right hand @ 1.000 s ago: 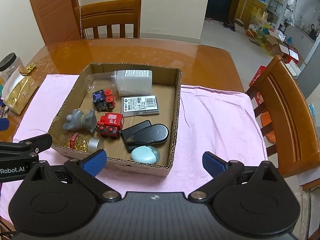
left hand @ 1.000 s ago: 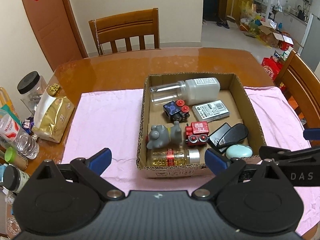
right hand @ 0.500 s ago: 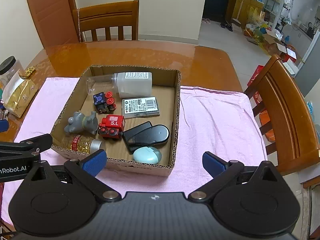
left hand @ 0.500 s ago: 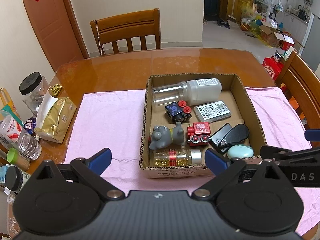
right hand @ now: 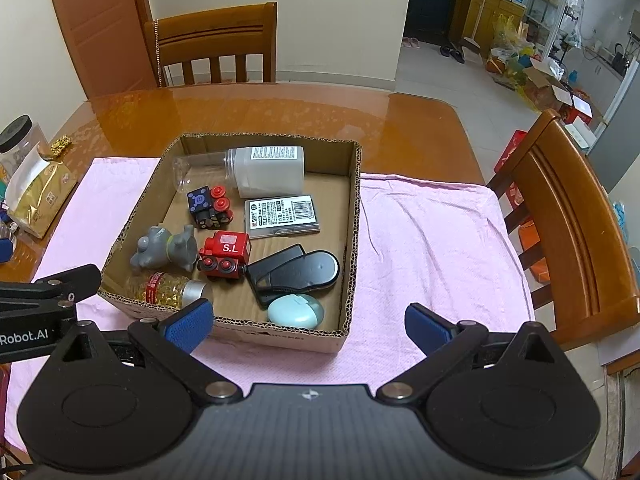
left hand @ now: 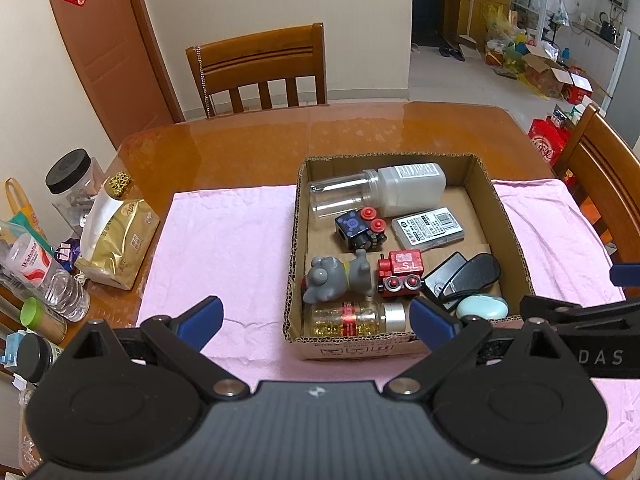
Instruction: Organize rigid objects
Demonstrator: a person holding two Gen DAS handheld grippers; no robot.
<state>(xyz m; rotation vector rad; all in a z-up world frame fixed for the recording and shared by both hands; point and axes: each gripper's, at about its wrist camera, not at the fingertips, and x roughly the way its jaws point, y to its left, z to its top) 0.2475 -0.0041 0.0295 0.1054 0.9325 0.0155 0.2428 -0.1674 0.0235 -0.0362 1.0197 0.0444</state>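
Note:
A cardboard box (left hand: 514, 236) (right hand: 354, 216) on a pink cloth (left hand: 224, 248) (right hand: 432, 248) holds a white bottle (left hand: 408, 194) (right hand: 268, 174), a card case (left hand: 428, 226) (right hand: 282, 214), a black-and-red toy (left hand: 360, 230) (right hand: 208, 206), a red train (left hand: 400, 272) (right hand: 224, 250), a grey animal figure (left hand: 336, 276) (right hand: 164, 248), a gold pill bottle (left hand: 352, 318) (right hand: 168, 286), a black folded device (left hand: 464, 276) (right hand: 296, 274) and a mint case (left hand: 482, 307) (right hand: 296, 311). My left gripper (left hand: 316, 318) and right gripper (right hand: 308, 326) hang open and empty before the box's near wall.
Along the table's left edge stand a gold pouch (left hand: 114, 240) (right hand: 36, 196), a black-lidded jar (left hand: 70, 178) (right hand: 18, 136) and several bottles (left hand: 44, 276). Wooden chairs stand behind the table (left hand: 260, 72) (right hand: 212, 42) and at its right (left hand: 604, 176) (right hand: 572, 216).
Both cameras have pulled back and risen slightly, so the box sits a little lower in each view. Nothing in the box has moved, and both grippers stay open.

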